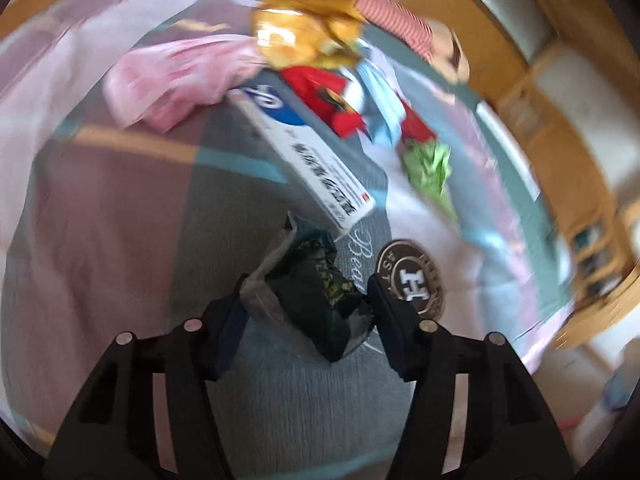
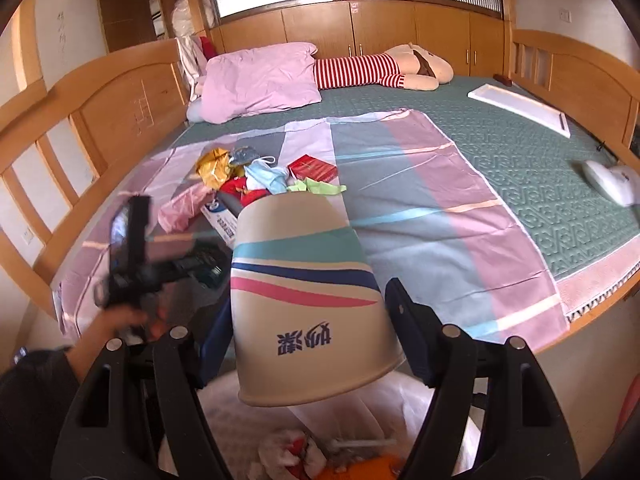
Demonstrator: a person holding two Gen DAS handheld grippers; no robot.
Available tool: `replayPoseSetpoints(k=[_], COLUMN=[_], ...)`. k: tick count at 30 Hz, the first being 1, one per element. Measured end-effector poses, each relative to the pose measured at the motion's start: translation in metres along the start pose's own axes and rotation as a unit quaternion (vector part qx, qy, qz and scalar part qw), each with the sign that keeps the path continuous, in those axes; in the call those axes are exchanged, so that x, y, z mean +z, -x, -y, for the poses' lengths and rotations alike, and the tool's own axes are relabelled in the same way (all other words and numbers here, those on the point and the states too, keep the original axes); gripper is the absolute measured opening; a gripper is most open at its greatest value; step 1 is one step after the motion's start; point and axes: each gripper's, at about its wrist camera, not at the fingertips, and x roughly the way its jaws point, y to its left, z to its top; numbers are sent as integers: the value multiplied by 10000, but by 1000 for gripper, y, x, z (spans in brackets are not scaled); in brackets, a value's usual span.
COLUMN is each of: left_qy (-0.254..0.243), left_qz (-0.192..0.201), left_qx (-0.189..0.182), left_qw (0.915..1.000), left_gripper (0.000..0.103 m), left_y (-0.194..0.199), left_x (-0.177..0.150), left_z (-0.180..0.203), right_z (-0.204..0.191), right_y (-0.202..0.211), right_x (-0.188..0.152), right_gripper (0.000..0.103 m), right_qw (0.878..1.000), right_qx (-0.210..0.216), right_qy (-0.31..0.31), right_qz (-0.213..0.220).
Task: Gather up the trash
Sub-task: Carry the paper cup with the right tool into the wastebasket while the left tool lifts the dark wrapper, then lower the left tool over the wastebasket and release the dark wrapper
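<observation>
left gripper (image 1: 306, 300): fingers set around a dark wrapper (image 1: 316, 292) on the bed (image 2: 520, 152), grip not clearly made.
trash pile (image 2: 256, 176): far left on the sheet.
right gripper (image 2: 312, 320): fingers holding a paper cup (image 2: 308, 288) over the bin bag (image 2: 320, 440).
step: likely dropping the cup; next needs the fingers widened.

A bed (image 2: 520, 152) carries a striped sheet (image 2: 420, 200) with litter (image 2: 260, 176) piled near the headboard side, a pillow (image 2: 256, 84) and doll (image 2: 380, 68) at the far edge.
</observation>
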Motion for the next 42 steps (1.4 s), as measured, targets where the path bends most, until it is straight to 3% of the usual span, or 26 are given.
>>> replayPoseSetpoints(k=[3,6,8,10,11,14,18,23,25,26,28,30,32,35,36,37,38,42], left_qy=[464,323,302,417,322,-166,-617,-927,-887,-852,-910,-1246,-1818,-2651,-2879,-2985,-3057,-2794], left_qz=[365,962,1042,931,975,1201,1174,1093,1046,967,735,487,203,-250,-391,-455,-501,-573], left_qx=[-428,-811,-896,-1570,-1653,-1419,-1176,-1286,-1790,-2383,-3124,-3622,-3868,-3959,-3938,-3902,-3809,-3714], left_qw=[9973,9915,9900,9823,9809,9824,9842,9813,9742,9626,9427,9224,9038,8788,8721,8698,8712,8836], left_gripper=[58,58,58,58,58,58,58,58,58,58,58,58,59,63,69,83,90,98], left_y=[38,86,102,110,116,123,124,127,130,134,137,141,144,145,143,143,141,136], left_x=[-8,-28,-48,-65,-70,-76,-87,-99,-101,-103,-109,-119,-135,-163,-172,-178,-182,-181], left_z=[-17,-19,-19,-18,-16,4,20,27,25,23,26,35,54,86,95,100,104,97], right_z=[-3,-7,-8,-8,-7,-4,-1,23,37,41,52,66,78,92,95,97,98,93], right_y=[12,23,24,20,18,11,-4,11,22,27,44,62,73,76,76,75,73,67], right_x=[-3,-11,-19,-28,-34,-54,-76,-76,-67,-63,-56,-52,-49,-47,-48,-49,-50,-56], right_gripper=[72,72,72,72,72,76,79,84,85,85,85,85,86,87,87,87,87,87], right_qw=[9999,9995,9994,9993,9992,9981,9924,9954,9950,9944,9918,9857,9786,9726,9720,9715,9712,9714], right_qx=[115,242,256,266,276,109,-122,6,182,228,238,77,-6,-55,-51,-46,-45,31], right_qy=[65,152,227,234,205,203,326,-252,-724,-874,-1255,-1622,-1917,-2183,-2216,-2245,-2268,-2296], right_qz=[71,116,56,-113,-215,-576,-1177,-924,-663,-541,-66,448,742,803,783,763,735,611])
